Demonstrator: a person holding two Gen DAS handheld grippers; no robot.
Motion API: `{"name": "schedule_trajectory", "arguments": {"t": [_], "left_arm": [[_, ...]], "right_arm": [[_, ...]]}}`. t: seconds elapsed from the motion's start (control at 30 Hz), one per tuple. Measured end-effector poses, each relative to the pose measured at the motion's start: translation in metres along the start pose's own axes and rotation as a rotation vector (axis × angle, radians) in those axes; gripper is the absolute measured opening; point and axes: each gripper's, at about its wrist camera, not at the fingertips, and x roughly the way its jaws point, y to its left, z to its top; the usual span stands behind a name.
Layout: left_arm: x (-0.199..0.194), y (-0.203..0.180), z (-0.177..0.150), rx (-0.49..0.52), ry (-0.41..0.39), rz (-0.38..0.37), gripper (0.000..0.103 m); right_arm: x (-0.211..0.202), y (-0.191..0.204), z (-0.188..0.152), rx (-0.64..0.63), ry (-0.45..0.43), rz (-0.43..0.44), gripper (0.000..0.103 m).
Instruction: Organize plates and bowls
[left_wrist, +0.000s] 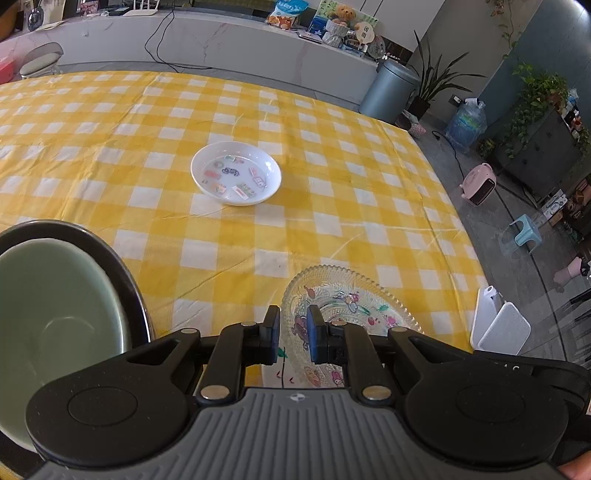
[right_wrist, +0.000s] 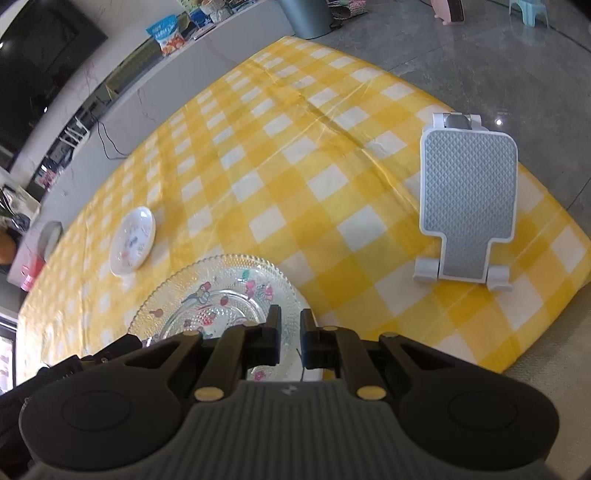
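Gripping the near rim of the glass plate (left_wrist: 347, 306) from opposite sides, the left tool (left_wrist: 293, 334) and right tool (right_wrist: 290, 332) are seen nearly closed on it above the yellow checked counter (left_wrist: 258, 110). A white dish (left_wrist: 236, 173) sits farther off, a green bowl (left_wrist: 55, 295) at the left, a grey stand (right_wrist: 467, 206) near the edge.

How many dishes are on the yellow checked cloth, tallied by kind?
Clear glass plate: 1
White sticker plate: 1
Green bowl: 1, sitting inside a dark rimmed dish
Dark rimmed dish: 1
Total: 4 dishes

The grey and white stand is not counted as a dish.
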Motion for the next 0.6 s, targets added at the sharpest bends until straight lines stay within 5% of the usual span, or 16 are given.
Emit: {"name": "schedule_trajectory", "arguments": {"t": [0.6], "left_arm": [[0.007,-0.016,-0.013,0.156,0.028,0.097,0.016]], "right_arm": [[0.003,0.010,-0.009,-0.070,0.023,-0.083,0.007]]}}
